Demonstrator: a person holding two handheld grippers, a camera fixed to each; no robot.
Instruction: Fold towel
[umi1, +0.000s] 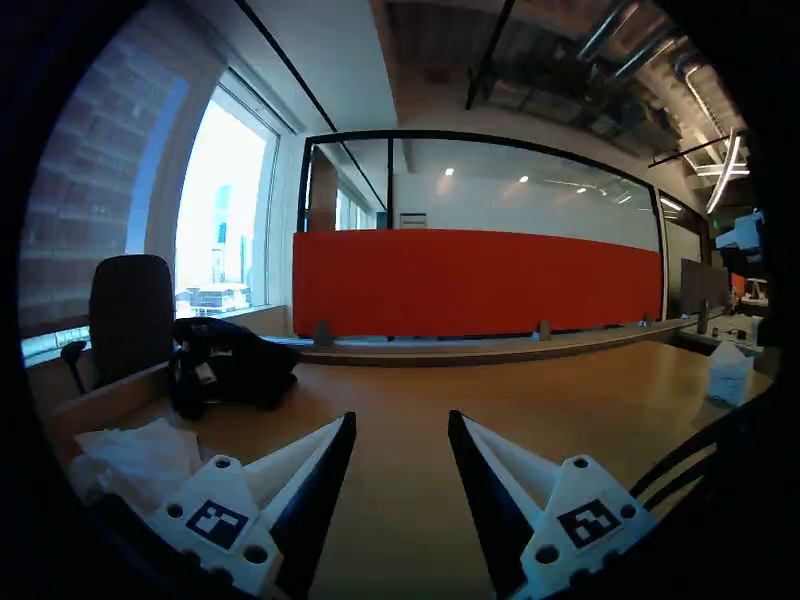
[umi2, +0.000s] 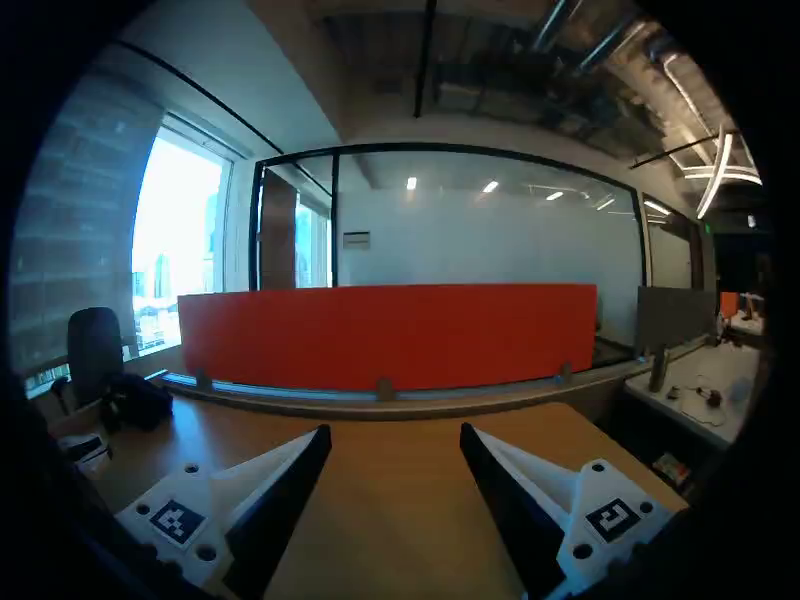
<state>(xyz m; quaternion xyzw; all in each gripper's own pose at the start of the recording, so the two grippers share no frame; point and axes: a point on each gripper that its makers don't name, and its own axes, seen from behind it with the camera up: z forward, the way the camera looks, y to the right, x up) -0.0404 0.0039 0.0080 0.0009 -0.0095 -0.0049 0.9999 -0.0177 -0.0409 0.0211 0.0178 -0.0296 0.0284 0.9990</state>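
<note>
My left gripper (umi1: 400, 420) is open above a wooden desk (umi1: 480, 400), nothing between its white fingers (umi1: 300, 470). A crumpled white cloth (umi1: 135, 460), perhaps the towel, lies on the desk just left of the left finger. In the right gripper view my right gripper (umi2: 395, 432) is open too, hovering over the same kind of wooden desktop (umi2: 400, 500) with nothing held.
A black bag (umi1: 235, 365) sits on the desk at the left, with a black office chair (umi1: 130, 310) behind it. A red partition (umi1: 470, 280) closes the desk's far edge. A white tissue box (umi1: 730, 375) stands at the right. A neighbouring white desk (umi2: 700, 385) lies to the right.
</note>
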